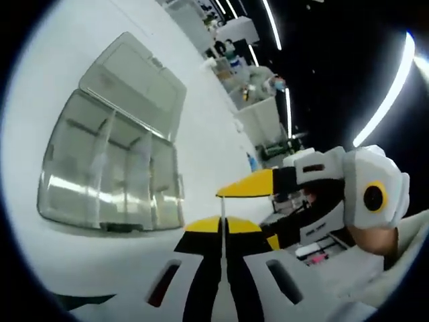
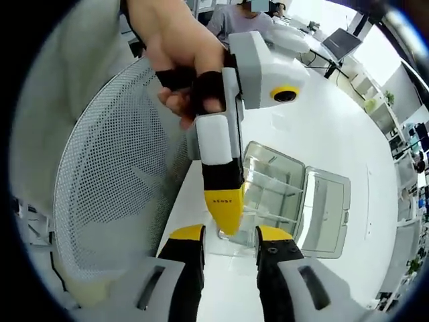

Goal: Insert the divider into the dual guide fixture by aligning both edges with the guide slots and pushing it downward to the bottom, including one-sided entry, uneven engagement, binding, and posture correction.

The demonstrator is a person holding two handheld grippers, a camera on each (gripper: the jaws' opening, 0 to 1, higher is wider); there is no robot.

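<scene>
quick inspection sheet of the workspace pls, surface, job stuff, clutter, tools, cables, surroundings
surface: white table, bare around the box.
job's things: clear plastic box with compartments, lid hinged open and lying flat; thin clear dividers stand inside; which one is the job's divider cannot be told.
clutter: nothing seen near the box.
grippers: left tool jaws closed together, holding nothing; right tool jaws apart, holding nothing, with the left tool's yellow tip between it and the box.
cables: nothing seen.
surroundings: white mesh chair back; white bins further along; laptop on a far desk.
</scene>
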